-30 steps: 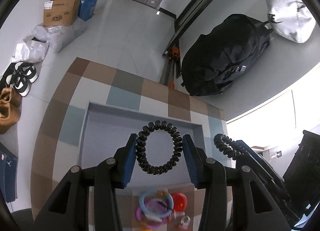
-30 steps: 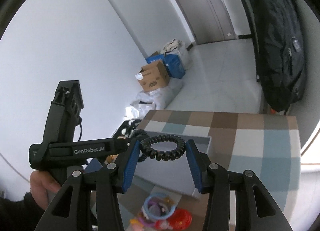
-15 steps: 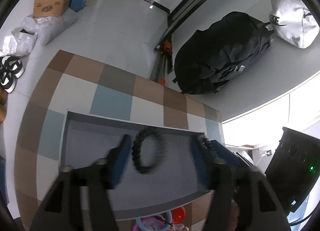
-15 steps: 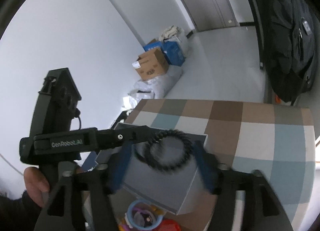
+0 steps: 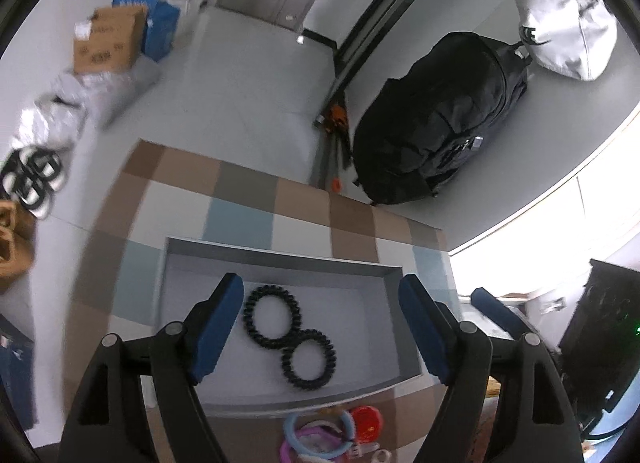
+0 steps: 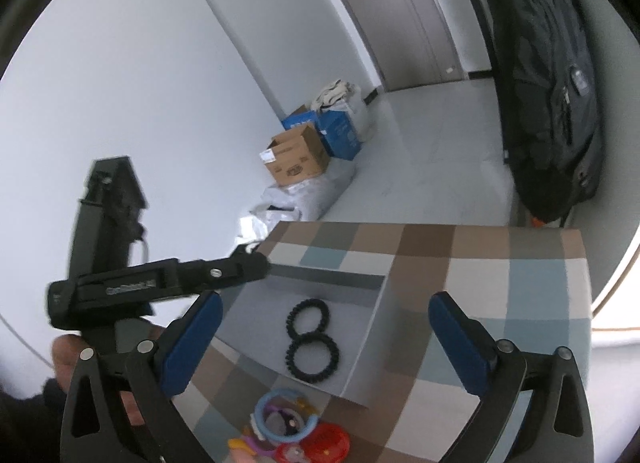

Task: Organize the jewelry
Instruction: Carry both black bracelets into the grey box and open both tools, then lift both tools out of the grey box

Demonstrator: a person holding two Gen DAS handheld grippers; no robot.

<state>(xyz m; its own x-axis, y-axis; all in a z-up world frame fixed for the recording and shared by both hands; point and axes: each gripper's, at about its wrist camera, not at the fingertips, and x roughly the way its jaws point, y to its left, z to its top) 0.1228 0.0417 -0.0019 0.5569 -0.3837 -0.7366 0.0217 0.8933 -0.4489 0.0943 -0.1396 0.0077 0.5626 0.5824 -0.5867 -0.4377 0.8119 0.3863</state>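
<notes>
Two black spiral hair ties lie touching in a figure eight inside the grey tray (image 5: 280, 259): one (image 5: 271, 321) farther in, one (image 5: 309, 363) nearer. They also show in the right wrist view (image 6: 306, 314) (image 6: 312, 359), in the tray (image 6: 368, 283). My left gripper (image 5: 320, 327) is open and empty above the tray. My right gripper (image 6: 320, 343) is open and empty above it too. A pile of colourful rings and clips (image 5: 320, 433) lies in front of the tray, also in the right wrist view (image 6: 286, 429).
The tray sits on a checked tablecloth (image 5: 240, 195) (image 6: 500, 263). The left gripper's body (image 6: 160, 283) reaches in from the left. On the floor beyond are a black backpack (image 5: 436, 111), a cardboard box (image 5: 106, 41) and shoes (image 5: 32, 179).
Both grippers held a black hair tie a second ago. Both have opened and the two hair ties now lie in the tray. The grippers have pulled back a little.
</notes>
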